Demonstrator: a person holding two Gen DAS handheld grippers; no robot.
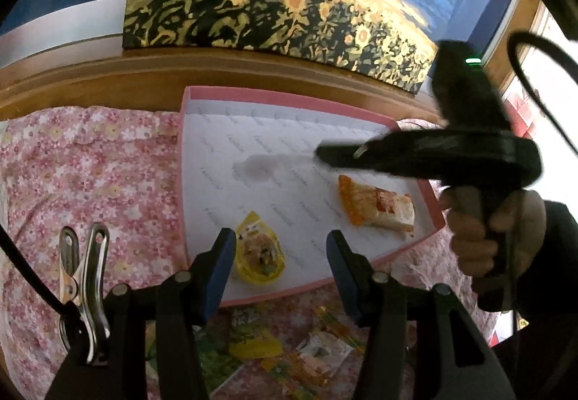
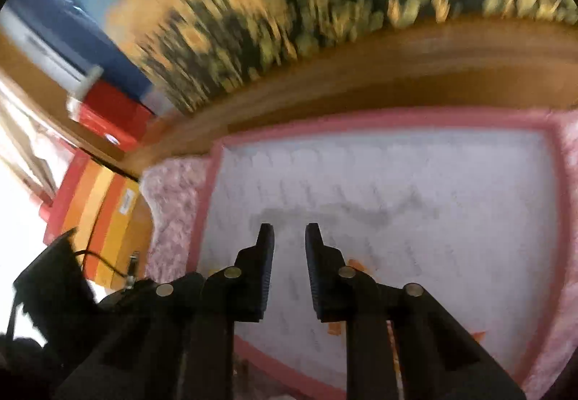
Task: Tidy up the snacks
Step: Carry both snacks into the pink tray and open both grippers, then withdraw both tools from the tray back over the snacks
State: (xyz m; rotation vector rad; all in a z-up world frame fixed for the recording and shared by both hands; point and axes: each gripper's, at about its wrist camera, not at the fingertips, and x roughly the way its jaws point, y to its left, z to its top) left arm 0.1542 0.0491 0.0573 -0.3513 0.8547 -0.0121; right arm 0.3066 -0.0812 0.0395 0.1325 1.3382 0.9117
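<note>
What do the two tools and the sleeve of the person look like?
The left tool has black plastic arms, blue pads and silver rivets. The right tool is all black with ribbed pads, a pistol handle and a black cable. The dark sleeve covers the wrist.

right wrist view motion-blurred; sunflower painting [image 2: 325, 2] smeared

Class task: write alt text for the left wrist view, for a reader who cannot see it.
A pink tray holds a yellow snack packet and an orange-white one. The left claw gapes, empty, above the yellow packet; the right claw reaches over the tray.
</note>
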